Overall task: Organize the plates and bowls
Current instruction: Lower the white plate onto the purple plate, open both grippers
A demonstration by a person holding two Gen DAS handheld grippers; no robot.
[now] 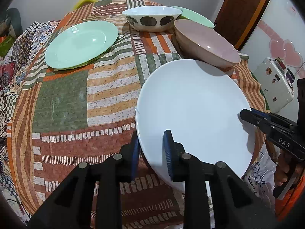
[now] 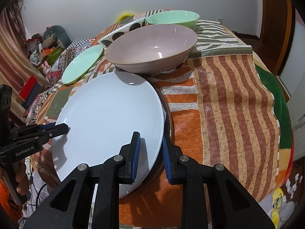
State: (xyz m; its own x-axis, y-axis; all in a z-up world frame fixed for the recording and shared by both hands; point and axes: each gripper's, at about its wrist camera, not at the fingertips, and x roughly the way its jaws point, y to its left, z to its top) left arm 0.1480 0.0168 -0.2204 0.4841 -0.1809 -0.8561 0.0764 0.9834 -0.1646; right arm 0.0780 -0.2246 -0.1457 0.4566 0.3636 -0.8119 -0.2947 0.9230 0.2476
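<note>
Your white plate (image 1: 192,114) sits at the near edge of the table, smooth, round and glossy, with nothing on it. Your left gripper (image 1: 150,152) straddles its near rim, one blue ribbed pad under the edge and one over it; whether the pads press on the rim you cannot tell from here. Your right gripper (image 2: 150,156) has narrow jaws set across the opposite rim, one pad on the plate's top face and one below. In the right wrist view a darker rim shows under the plate's right edge, too hidden to identify.

Just behind the plate stands a wide pink bowl (image 2: 152,47), shiny inside and empty, its rim close to the plate's far edge. Beyond it are a white bowl with dark round spots (image 1: 151,18) and a pale green bowl (image 2: 172,19), both empty as far as shows. A pale green plate (image 1: 81,43) lies apart to the left, bare. All rest on a patchwork tablecloth (image 1: 106,87) of orange, green and cream stripes with a rough, worn print.
</note>
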